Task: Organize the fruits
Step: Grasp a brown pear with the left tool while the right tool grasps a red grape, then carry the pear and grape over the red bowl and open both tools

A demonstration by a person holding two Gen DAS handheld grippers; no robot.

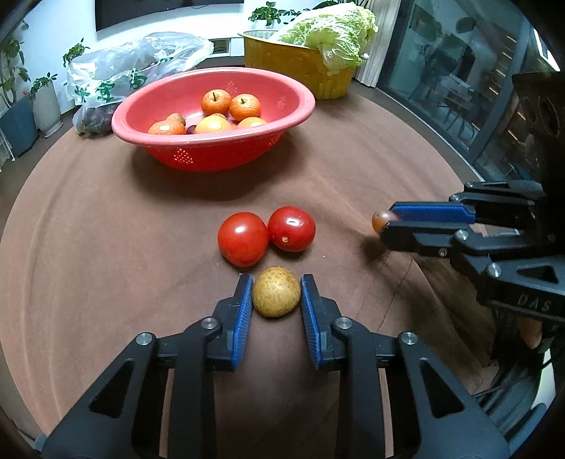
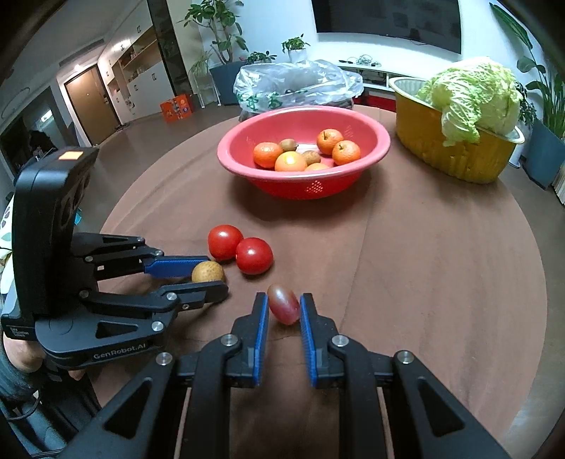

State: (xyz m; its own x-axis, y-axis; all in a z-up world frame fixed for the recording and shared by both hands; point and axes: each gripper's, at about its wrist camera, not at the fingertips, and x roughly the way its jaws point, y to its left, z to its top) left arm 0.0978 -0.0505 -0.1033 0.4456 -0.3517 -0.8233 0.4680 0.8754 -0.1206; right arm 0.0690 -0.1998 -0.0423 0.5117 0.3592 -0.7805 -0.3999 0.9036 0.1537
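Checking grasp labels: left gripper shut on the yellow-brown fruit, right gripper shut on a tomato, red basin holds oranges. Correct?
One error. The right gripper is shut on a small dark-red oval fruit, grape-like, not a tomato; the right wrist view shows it. Both tomatoes lie loose on the table. The left gripper is shut on the yellow-brown fruit, and the red basin holds oranges.

On the table (image 1: 106, 219), two tomatoes (image 1: 265, 234) touch side by side, well in front of the basin (image 1: 212, 155) of oranges (image 1: 231, 104). A small fruit (image 1: 276, 291) sits just before the tomatoes, and what may be a grape (image 2: 283, 304) lies to their right. Behind the basin stand a bag (image 1: 134, 67) on the left and a tub (image 1: 300, 67) with a cabbage (image 1: 332, 31) on the right.
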